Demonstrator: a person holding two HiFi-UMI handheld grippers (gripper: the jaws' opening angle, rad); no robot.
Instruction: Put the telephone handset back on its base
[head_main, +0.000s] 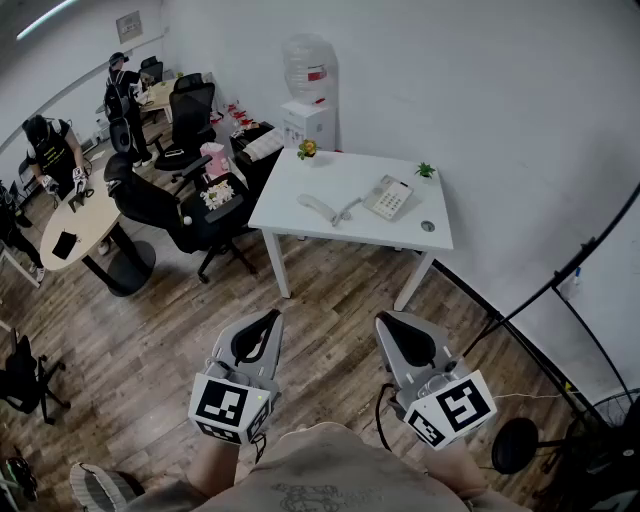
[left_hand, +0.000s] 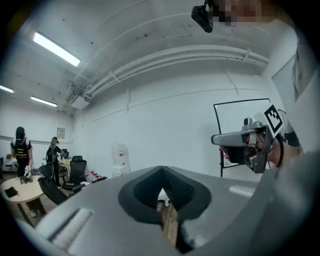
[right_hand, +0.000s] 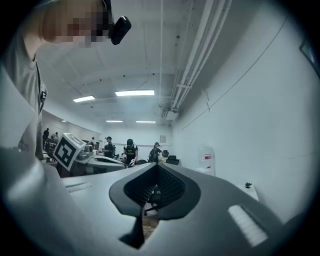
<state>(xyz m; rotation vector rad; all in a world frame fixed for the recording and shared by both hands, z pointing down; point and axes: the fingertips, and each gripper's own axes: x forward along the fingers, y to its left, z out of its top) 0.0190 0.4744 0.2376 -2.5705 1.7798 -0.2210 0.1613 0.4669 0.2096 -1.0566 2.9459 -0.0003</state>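
Note:
A white telephone handset (head_main: 319, 207) lies off its base on the white table (head_main: 335, 172), joined by a cord to the white telephone base (head_main: 388, 197) just right of it. Both grippers are held low near my body, well short of the table. My left gripper (head_main: 274, 316) (left_hand: 161, 171) is shut with nothing in it. My right gripper (head_main: 384, 320) (right_hand: 157, 166) is also shut and empty. Each gripper view looks up across the room, and neither shows the phone.
A yellow flower pot (head_main: 307, 149) and a green plant (head_main: 426, 170) stand on the table's back edge. Black office chairs (head_main: 200, 215) crowd its left side. A water dispenser (head_main: 308, 100) stands behind. A black stand (head_main: 560, 280) leans at right. People work around a round table (head_main: 85, 215).

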